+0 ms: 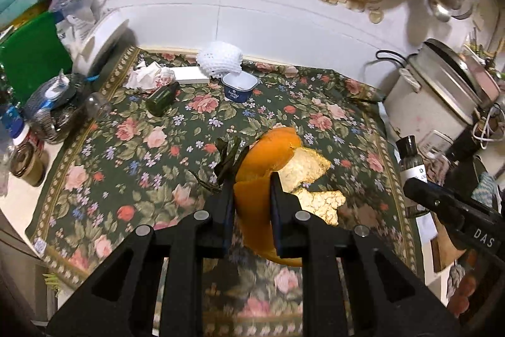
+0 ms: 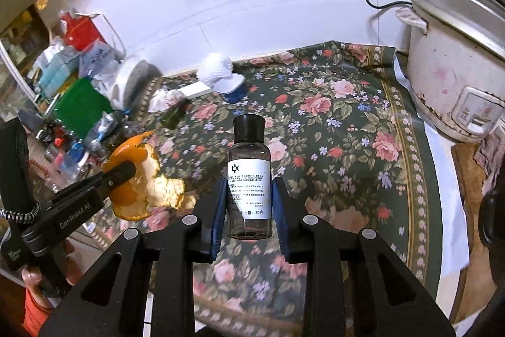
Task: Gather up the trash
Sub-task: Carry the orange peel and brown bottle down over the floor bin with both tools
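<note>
Centrally, the left gripper clamps an orange peel; the right gripper clamps an empty-looking clear bottle. Upper centre, a blue yogurt cup sits empty on the floral cloth.

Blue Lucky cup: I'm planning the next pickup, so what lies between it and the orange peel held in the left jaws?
Only bare floral tablecloth lies between the blue cup and the orange peel, as the left wrist view shows.
</note>
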Available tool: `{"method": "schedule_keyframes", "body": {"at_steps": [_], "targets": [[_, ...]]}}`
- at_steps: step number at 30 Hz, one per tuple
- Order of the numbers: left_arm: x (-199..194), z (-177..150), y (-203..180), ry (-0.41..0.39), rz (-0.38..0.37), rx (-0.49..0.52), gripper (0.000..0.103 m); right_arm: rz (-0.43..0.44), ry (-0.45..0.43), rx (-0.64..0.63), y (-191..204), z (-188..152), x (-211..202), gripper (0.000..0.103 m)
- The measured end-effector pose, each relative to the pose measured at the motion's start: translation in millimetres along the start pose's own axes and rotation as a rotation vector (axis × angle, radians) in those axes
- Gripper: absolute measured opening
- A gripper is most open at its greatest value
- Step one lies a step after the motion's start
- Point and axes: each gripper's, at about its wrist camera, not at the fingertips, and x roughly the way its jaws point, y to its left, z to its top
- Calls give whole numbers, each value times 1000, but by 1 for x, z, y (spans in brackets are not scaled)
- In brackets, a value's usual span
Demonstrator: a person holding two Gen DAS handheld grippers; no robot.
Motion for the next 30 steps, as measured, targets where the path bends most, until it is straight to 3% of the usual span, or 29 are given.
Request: {"method": "schedule_keyframes", "body": {"at_steps": [11, 21, 30], "targets": [[-69, -54, 28, -22, -85, 83, 19, -58, -46, 43, 62, -67, -40, 26], [-135, -140, 75, 0, -120, 157, 19, -91, -51, 90, 124, -155, -61, 26], [-143, -196, 88, 117, -142, 173, 19, -109, 34, 110, 151, -209, -69, 26]]}}
